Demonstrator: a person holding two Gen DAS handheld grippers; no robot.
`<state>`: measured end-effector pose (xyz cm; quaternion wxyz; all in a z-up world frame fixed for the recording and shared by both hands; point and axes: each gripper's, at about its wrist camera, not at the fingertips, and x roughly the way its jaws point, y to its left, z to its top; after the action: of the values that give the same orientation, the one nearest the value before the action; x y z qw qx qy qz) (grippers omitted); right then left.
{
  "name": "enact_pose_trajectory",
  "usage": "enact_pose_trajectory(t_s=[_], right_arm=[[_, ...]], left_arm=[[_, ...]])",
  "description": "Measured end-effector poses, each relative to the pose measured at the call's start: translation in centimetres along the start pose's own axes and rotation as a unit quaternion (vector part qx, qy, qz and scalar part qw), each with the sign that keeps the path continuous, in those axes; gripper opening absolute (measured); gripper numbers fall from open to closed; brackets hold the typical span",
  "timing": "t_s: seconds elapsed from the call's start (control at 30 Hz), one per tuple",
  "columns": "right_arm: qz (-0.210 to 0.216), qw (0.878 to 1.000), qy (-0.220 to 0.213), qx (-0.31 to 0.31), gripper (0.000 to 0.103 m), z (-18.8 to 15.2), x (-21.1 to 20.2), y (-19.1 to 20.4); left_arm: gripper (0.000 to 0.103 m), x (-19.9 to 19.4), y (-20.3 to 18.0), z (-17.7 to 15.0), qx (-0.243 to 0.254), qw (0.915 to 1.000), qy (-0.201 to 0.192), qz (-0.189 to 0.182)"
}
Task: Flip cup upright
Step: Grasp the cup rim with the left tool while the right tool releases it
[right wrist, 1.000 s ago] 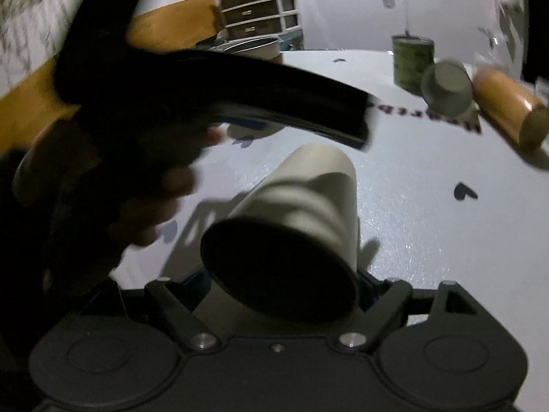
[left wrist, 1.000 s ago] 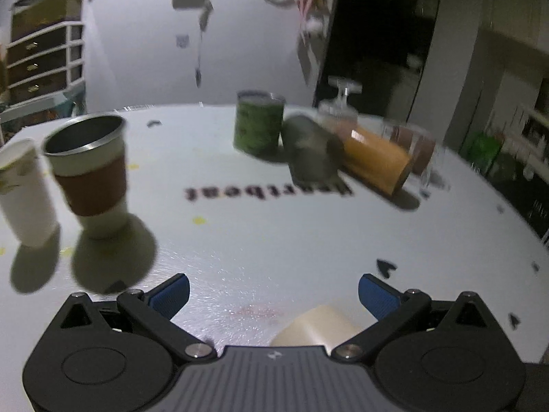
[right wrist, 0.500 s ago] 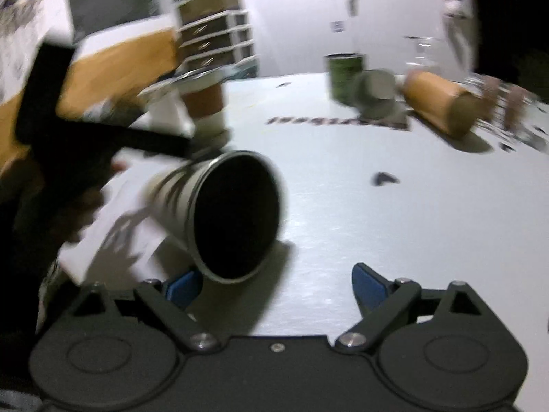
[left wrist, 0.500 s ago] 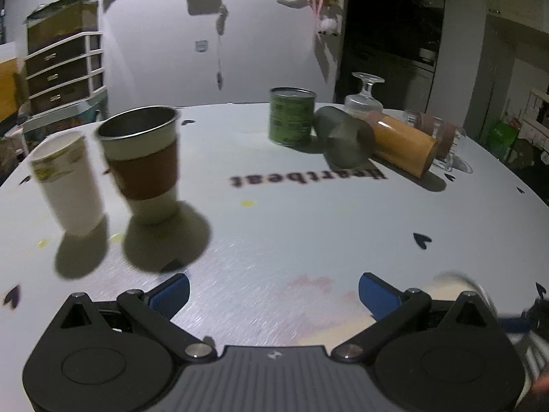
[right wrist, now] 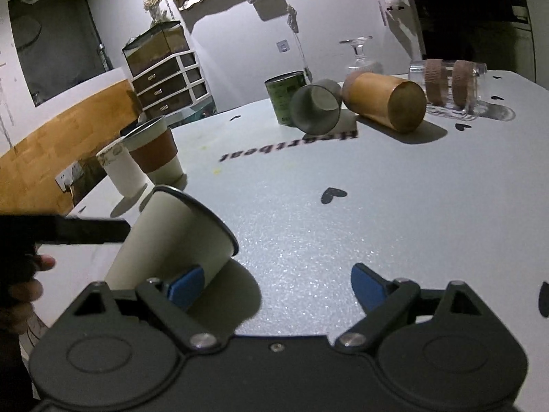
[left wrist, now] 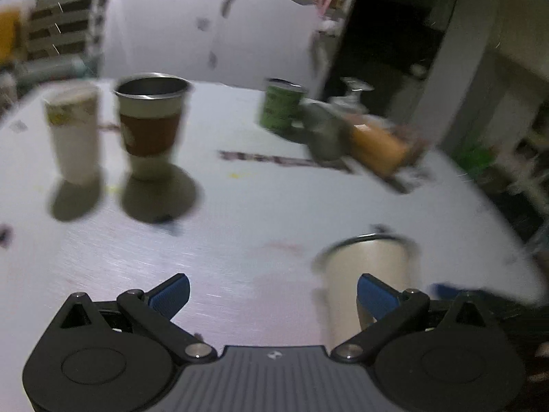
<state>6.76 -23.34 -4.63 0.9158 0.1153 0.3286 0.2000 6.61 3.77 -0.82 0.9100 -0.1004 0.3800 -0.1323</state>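
1. Cream cup (right wrist: 178,237) w/ dark rim sits on the white table (right wrist: 394,185), near edge, left of centre in right wrist view.
2. Right view: cup's long axis looks tilted, base down-left toward the camera, mouth up-right. Fisheye may add to the lean.
3. Left wrist view: same cup (left wrist: 367,274) looks about upright, mouth up, rim at top; frame is blurred, so exact tilt unclear.
4. Right gripper (right wrist: 271,283): jaws wide apart, nothing between them. Its left blue pad (right wrist: 183,283) is just beside the cup's lower wall; touching or not, can't tell.
5. Left gripper (left wrist: 272,293): jaws apart, empty. Cup stands beyond its right blue pad (left wrist: 375,297), outside the gap.
6. Far left of table: white paper cup (right wrist: 120,168) and metal-rimmed cup w/ brown sleeve (right wrist: 154,152), both upright, side by side.
7. Far side: green can (right wrist: 286,96) upright; grey cup (right wrist: 315,108) on its side, mouth toward camera; orange tumbler (right wrist: 386,101) on its side; clear glass w/ brown bands (right wrist: 446,84) on its side; stemmed glass (right wrist: 358,53) inverted behind.
8. Black "Heartbeat" lettering (right wrist: 288,144) on the tabletop.
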Motion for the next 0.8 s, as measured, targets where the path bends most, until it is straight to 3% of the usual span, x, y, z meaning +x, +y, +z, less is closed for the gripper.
enact_pose_trajectory(t_s=[0.07, 0.23, 0.4, 0.47, 0.5, 0.53, 0.67, 0.8], right_arm=[[0.003, 1.0, 0.0, -0.001, 0.093, -0.1, 0.0, 0.1], [0.012, 1.0, 0.002, -0.004, 0.093, -0.2, 0.2, 0.4], [0.017, 1.0, 0.002, -0.008, 0.093, -0.3, 0.2, 0.6], [0.021, 1.0, 0.002, -0.01, 0.093, -0.3, 0.2, 0.7], [0.021, 1.0, 0.002, -0.01, 0.093, -0.4, 0.2, 0.8], [0.021, 1.0, 0.001, -0.011, 0.093, -0.4, 0.2, 0.8], [0.02, 1.0, -0.006, -0.013, 0.093, -0.4, -0.1, 0.9], [0.019, 1.0, -0.011, -0.015, 0.093, -0.4, -0.4, 0.9]], left_arm=[[0.101, 0.0, -0.9, 0.6, -0.003, 0.999, 0.021, -0.04], [0.093, 2.1, -4.7, 1.5, 0.051, 0.9943, 0.067, -0.066], [0.093, 5.4, -6.8, 1.8, 0.075, 0.9914, 0.103, -0.032], [0.089, 6.5, -6.7, 2.0, 0.073, 0.9905, 0.114, -0.025], [0.082, 7.0, -6.6, 2.0, 0.07, 0.9905, 0.116, -0.02], [0.077, 7.1, -6.3, 2.0, 0.065, 0.9907, 0.118, -0.018], [0.077, 6.6, -5.3, 2.2, 0.057, 0.9925, 0.106, -0.021], [0.077, 4.7, -5.2, 3.2, 0.082, 0.9958, 0.041, -0.003]])
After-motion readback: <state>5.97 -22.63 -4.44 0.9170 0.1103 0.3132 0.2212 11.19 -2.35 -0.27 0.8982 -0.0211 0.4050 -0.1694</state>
